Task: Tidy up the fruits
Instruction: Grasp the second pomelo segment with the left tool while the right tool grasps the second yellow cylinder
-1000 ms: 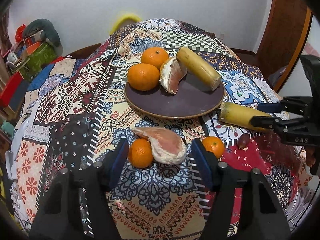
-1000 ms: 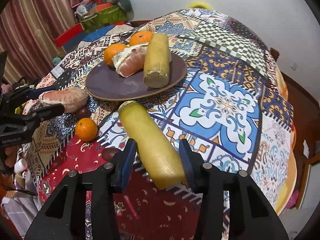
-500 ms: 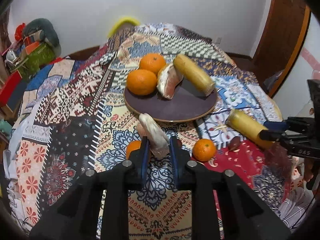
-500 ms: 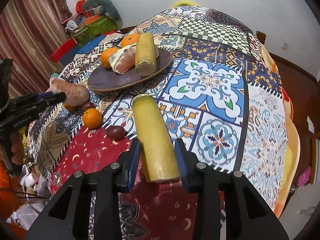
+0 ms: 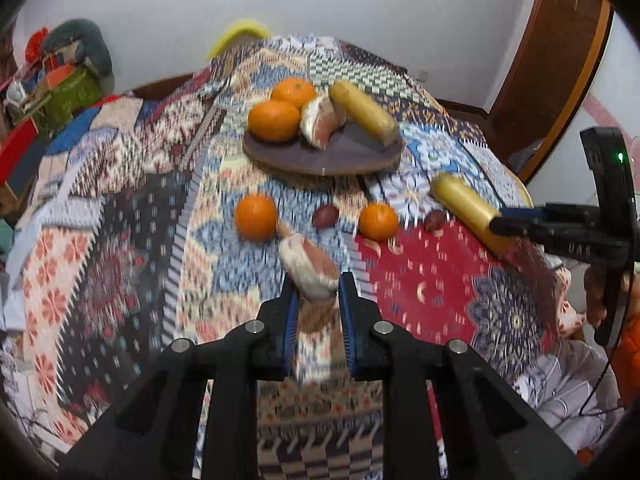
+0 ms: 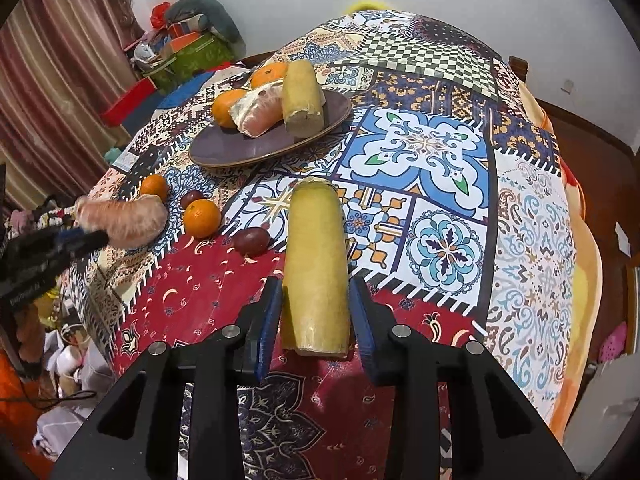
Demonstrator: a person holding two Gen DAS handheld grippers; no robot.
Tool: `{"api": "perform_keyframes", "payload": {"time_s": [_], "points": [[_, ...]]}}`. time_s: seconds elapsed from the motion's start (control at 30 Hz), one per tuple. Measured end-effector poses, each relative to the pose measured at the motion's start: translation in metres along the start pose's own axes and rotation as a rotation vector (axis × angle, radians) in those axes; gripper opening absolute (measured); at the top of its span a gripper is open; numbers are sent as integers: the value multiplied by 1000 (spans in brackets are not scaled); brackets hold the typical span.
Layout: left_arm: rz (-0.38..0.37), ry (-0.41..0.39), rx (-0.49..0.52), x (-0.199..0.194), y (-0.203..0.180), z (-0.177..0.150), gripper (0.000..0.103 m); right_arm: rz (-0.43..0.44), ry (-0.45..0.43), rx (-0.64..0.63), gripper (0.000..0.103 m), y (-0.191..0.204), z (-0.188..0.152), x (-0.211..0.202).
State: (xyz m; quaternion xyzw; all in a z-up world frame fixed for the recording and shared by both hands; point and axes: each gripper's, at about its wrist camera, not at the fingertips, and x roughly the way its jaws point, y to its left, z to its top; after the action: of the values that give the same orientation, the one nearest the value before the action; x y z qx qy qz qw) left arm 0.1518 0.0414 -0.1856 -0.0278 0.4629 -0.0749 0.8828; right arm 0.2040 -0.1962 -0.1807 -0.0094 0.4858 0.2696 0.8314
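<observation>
plate (image 5: 320,162) at 12 o'clock holds two oranges, a pomelo wedge, a yellow stalk | left on cloth (image 5: 432,280): two oranges, two dark fruits | right gripper (image 6: 316,320) has just been closing on second stalk (image 6: 316,264), now clamped | left gripper (image 5: 318,300), wide a second ago, pinches second wedge (image 5: 308,262), lifted

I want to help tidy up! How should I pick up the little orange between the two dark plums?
Grip the small orange across its round middle, coming from above. It sits alone on the tablecloth, with a plum on each side, so a top approach avoids bumping them.
</observation>
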Motion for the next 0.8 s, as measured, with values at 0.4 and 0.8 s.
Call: {"api": "perform_keyframes", "payload": {"time_s": [0.4,0.8], "points": [[58,67,-37,2,21,-29,49,17,14,-11,34,9,-6,-3],[116,-2,35,0,20,3,65,9,9,16,34,6,-1,0]]}}
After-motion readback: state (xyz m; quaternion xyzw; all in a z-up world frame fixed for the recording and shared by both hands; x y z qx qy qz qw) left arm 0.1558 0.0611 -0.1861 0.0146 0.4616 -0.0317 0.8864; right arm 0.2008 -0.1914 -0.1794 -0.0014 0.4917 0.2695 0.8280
